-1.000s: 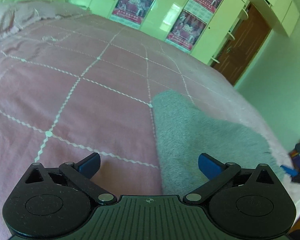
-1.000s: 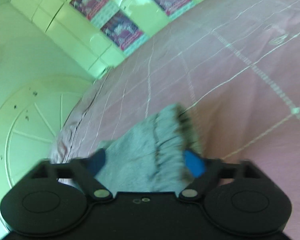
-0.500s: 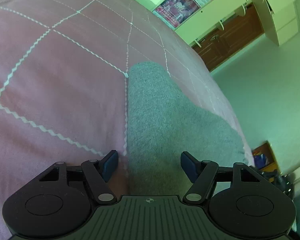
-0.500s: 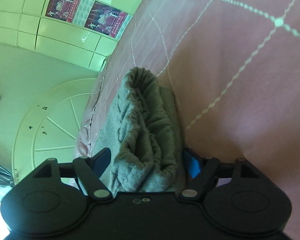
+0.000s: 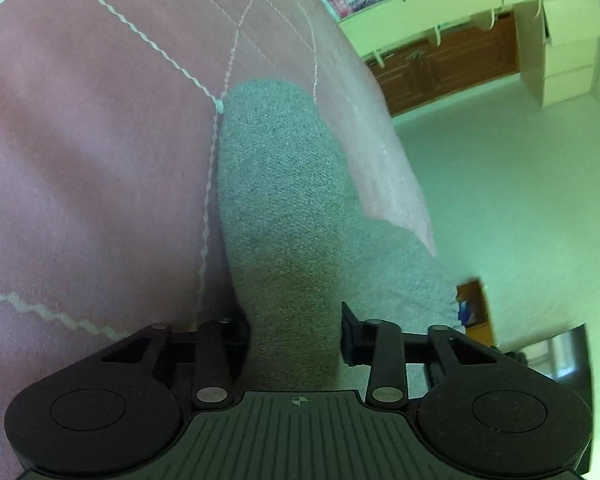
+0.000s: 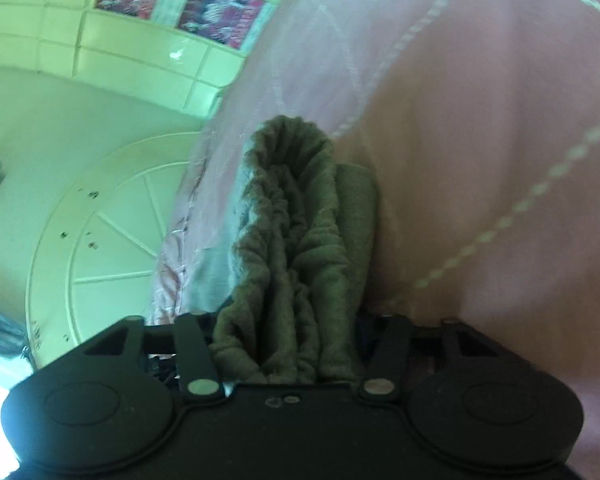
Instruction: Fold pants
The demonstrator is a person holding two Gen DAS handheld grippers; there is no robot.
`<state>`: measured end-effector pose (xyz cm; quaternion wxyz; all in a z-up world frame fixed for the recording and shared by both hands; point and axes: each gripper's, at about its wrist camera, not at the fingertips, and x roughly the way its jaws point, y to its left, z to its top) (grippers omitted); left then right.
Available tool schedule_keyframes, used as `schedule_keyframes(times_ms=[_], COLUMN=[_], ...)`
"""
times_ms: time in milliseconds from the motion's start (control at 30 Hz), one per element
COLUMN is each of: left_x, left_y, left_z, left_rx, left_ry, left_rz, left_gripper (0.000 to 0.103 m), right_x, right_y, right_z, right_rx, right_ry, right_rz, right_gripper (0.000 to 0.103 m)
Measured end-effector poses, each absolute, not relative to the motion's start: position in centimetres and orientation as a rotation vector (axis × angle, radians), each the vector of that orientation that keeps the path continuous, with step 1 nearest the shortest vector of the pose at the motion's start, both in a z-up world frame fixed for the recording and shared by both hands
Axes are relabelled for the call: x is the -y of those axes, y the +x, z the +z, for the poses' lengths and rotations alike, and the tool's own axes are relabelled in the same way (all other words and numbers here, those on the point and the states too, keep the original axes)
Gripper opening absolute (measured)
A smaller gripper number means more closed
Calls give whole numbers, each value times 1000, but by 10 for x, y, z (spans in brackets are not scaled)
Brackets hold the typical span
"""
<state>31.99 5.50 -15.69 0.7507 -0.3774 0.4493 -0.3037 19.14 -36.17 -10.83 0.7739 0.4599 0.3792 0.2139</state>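
Since the earlier frames, both claws have been brought down and pressed onto the pants (image 5: 284, 200) on the bed (image 5: 80, 160): the left gripper (image 5: 294, 338) pinches smooth grey cloth, the right gripper (image 6: 286, 344) a gathered, wrinkled bunch. Uneven lifting could leave the fold crooked.

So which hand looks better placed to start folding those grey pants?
Neither clearly: the left gripper pinches a smooth part of the pants, the right gripper the bunched, gathered end.
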Motion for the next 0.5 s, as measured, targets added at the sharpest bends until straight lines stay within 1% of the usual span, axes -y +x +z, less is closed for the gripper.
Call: schedule_keyframes(times_ms=[67,100,233,367,433,467,500], left_x=[-59,-59,-54,-67,-72,-78,-84], left_y=[318,321,350,395,415,429,442], left_z=[-155,-151,-123,-101,-95,-94,-100], left_rx=[-913,-882,-799,-682,-641,-631,-644], left_ry=[-897,-916,-921,-955,-956,-942,-945], left_rz=[-727,-754,-788,-788,-772,-749,-713], left_gripper=[27,27,27,27,27,27,28], right_x=[358,356,350,351,345,342,338], right_y=[197,204,247,320,364,386,405], right_z=[-90,-81,-47,-22,-21,-25,-34], right_rx=[-794,-783,-742,-697,-715,-738,-765], right_ry=[950,926,889,874,895,890,873], right_rz=[506,533,609,655,680,684,656], right_gripper=[37,35,35,35,35,38,46])
